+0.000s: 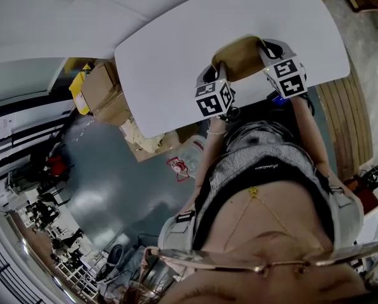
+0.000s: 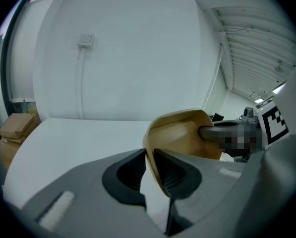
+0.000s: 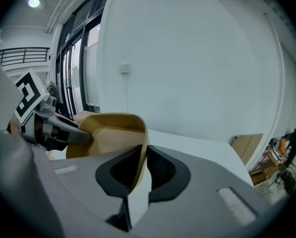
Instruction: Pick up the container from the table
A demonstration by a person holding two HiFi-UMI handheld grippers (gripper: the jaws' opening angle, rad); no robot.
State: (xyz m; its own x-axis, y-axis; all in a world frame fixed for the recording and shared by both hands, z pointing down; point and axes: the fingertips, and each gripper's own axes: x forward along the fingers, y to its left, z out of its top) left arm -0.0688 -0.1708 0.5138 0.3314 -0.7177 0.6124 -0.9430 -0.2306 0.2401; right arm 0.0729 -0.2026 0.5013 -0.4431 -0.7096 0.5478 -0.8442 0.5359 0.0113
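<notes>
A tan, shallow container hangs above the white table, held between both grippers. My left gripper is shut on its left rim; in the left gripper view the container has its thin wall pinched between the dark pads of the left gripper. My right gripper is shut on the right rim; in the right gripper view the container has its wall clamped by the right gripper. Each gripper view shows the opposite gripper gripping the far rim.
Cardboard boxes and a yellow object sit on the floor left of the table. A white wall with a small wall plate stands beyond the table. More cardboard lies at the right.
</notes>
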